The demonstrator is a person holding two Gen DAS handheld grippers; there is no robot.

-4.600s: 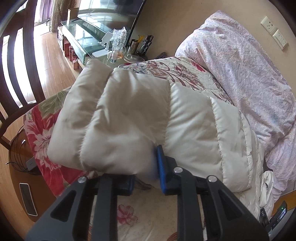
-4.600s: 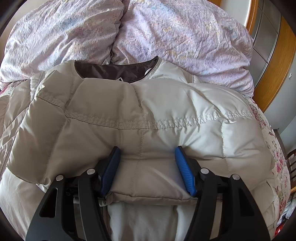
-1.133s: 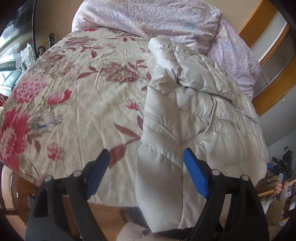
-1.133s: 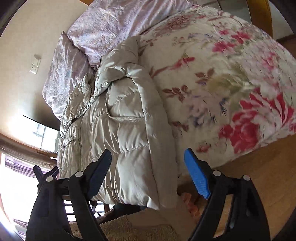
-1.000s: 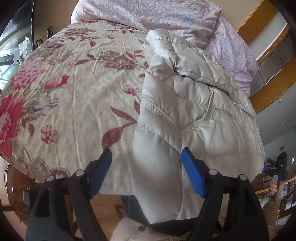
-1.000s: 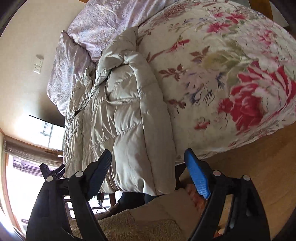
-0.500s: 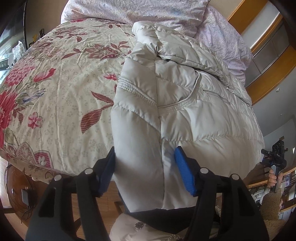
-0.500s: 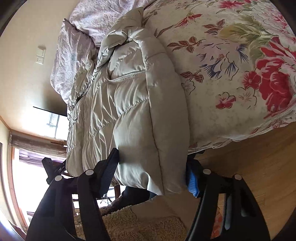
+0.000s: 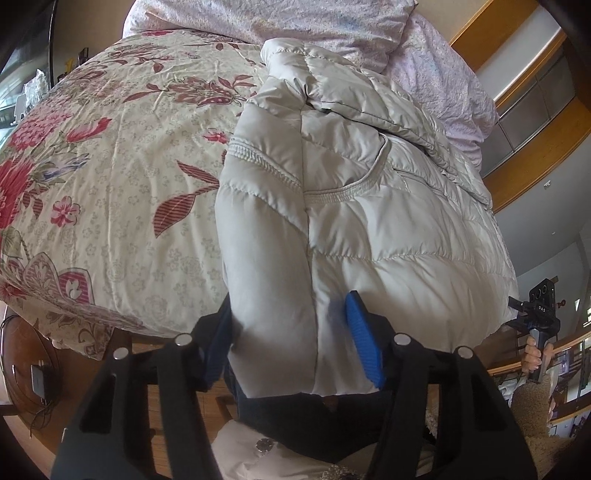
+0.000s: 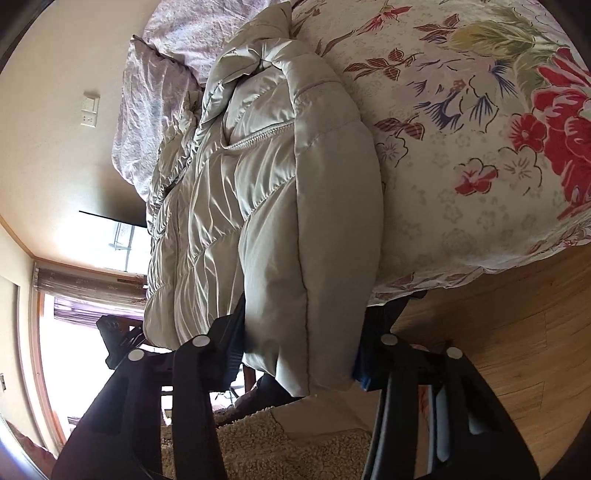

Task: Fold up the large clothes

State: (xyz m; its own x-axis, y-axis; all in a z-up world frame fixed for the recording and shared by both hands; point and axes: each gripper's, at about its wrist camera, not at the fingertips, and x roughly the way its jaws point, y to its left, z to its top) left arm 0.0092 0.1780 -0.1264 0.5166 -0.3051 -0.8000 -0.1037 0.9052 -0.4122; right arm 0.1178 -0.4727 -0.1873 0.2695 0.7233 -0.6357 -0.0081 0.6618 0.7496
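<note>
A cream quilted puffer jacket point(image 9: 369, 206) lies folded lengthwise on the floral bedspread point(image 9: 110, 166), its hem hanging over the bed's near edge. My left gripper point(image 9: 291, 332) is shut on the hem's left corner, blue pads pressing the padding. In the right wrist view the same jacket point(image 10: 280, 206) fills the middle. My right gripper point(image 10: 299, 354) is shut on the hem's other corner; its pads are mostly hidden by the fabric.
Lilac pillows point(image 9: 332, 29) lie at the head of the bed. Wooden floor point(image 10: 517, 314) runs beside the bed point(image 10: 480, 129). The person's fleece top point(image 10: 288, 443) shows below the right gripper. A wooden chair and cables point(image 9: 33, 369) stand at the lower left.
Both grippers moved in onto the jacket's hanging hem and closed on it; half a second ago the jaws were wider around the fabric.
</note>
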